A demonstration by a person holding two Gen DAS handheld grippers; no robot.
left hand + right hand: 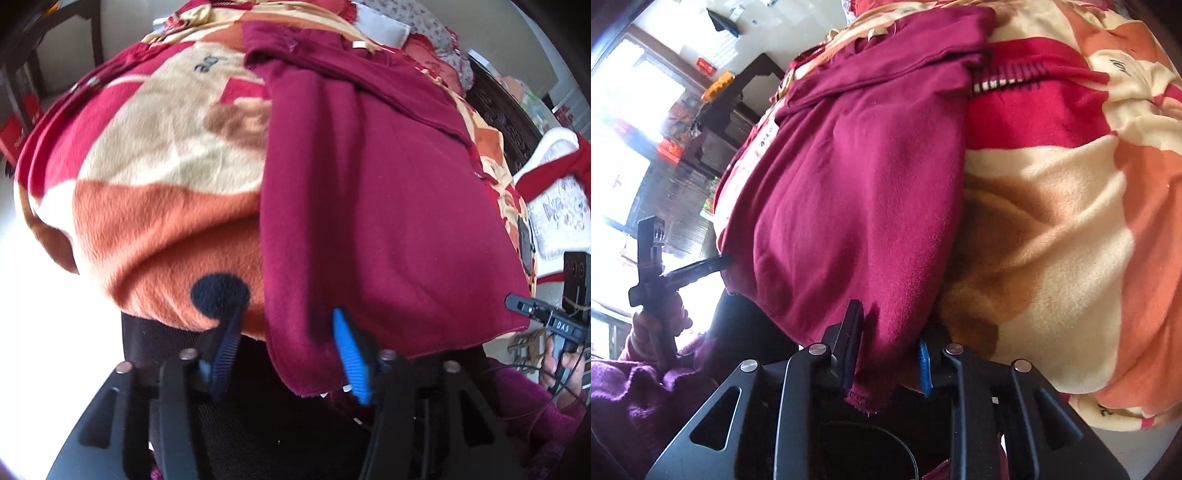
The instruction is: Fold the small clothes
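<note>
A maroon knit garment [369, 192] lies on a fleece blanket, partly folded, its near hem hanging over the edge toward me; it also shows in the right wrist view [857, 192]. My left gripper [284, 332] is open, its jaws wide apart around the garment's near left corner, the blue pad [349, 354] against the cloth. My right gripper [890, 350] is open around the near right corner [866, 391], which hangs between its fingers. Each gripper shows in the other's view: the right one [517, 306] and the left one [713, 264].
The blanket [155, 206] is red, orange and cream and covers a rounded bed edge. Dark wooden furniture [713, 147] and a bright window stand behind. A red and white cloth [554, 192] lies at the right. The person's purple sleeve [639, 391] is low in view.
</note>
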